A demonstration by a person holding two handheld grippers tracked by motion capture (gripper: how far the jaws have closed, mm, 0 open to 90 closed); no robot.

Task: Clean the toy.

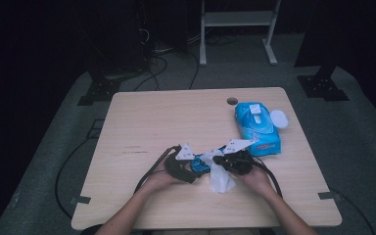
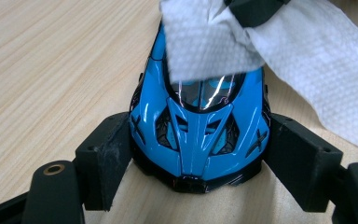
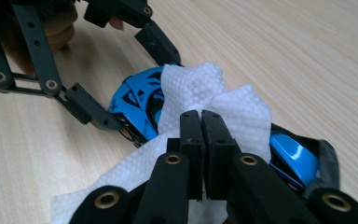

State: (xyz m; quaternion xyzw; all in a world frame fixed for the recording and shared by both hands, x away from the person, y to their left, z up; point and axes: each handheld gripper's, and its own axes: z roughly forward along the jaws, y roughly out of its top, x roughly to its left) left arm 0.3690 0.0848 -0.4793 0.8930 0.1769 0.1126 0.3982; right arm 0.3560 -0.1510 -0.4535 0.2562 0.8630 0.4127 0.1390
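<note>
Toy car [image 2: 198, 135] | left gripper [image 2: 196, 163] clamps its nose to steady it | right gripper [image 3: 200, 126] pinches wipe [image 3: 200, 93] over its roof, apparently cleaning

The blue toy car [image 1: 201, 163] sits near the front middle of the bench [image 1: 142, 122], and close around it there is little room. The left tool [image 2: 193, 163] clamps its nose from both sides, so that end is blocked. The right tool [image 3: 201, 140] presses a white wipe [image 3: 205, 98] over the car's roof, its jaws closed on the wipe, covering the top; the wipe also trails toward the front edge. Beyond the car to the right lies a blue wipes pack [image 1: 256, 127] with its round lid [image 1: 278, 118] open beside it. Left of the car and behind it, the bench is bare wood, with wide passage.
</note>
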